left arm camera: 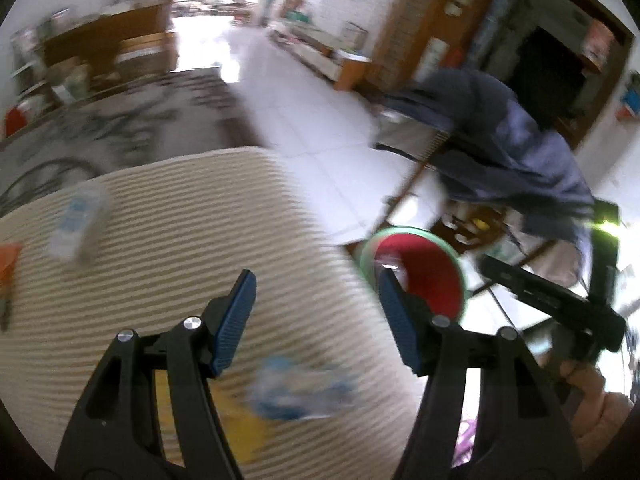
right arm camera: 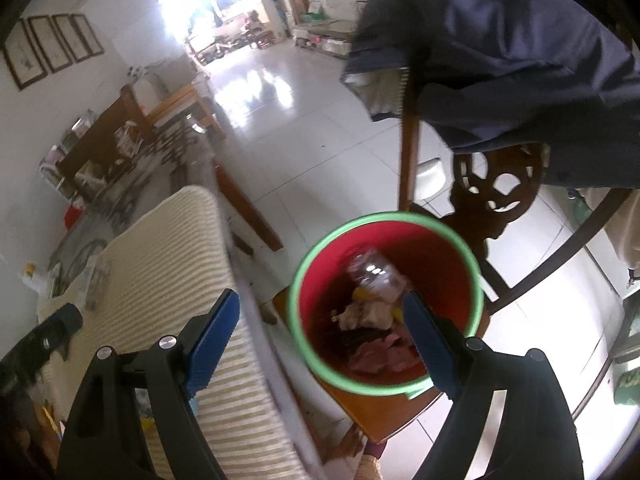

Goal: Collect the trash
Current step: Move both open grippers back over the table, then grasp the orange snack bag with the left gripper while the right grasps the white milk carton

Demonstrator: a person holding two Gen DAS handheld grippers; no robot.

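A red bin with a green rim (right arm camera: pixel 386 300) stands on a wooden seat beside the table; it holds a clear plastic bottle (right arm camera: pixel 374 272) and crumpled paper and wrappers. My right gripper (right arm camera: pixel 322 314) is open and empty above the bin's left rim. In the left wrist view my left gripper (left arm camera: pixel 316 286) is open and empty over the striped cloth table (left arm camera: pixel 168 248). A blurred blue-and-white wrapper (left arm camera: pixel 300 392) lies just below its fingers, a clear bottle (left arm camera: pixel 78 226) lies at the far left, and the bin (left arm camera: pixel 416 272) shows to the right.
A wooden chair with a blue jacket (right arm camera: pixel 500 48) draped over it stands behind the bin. My right gripper's body (left arm camera: pixel 560 304) shows at the right of the left wrist view. An orange item (left arm camera: pixel 10 264) lies at the table's left edge. Tiled floor lies beyond.
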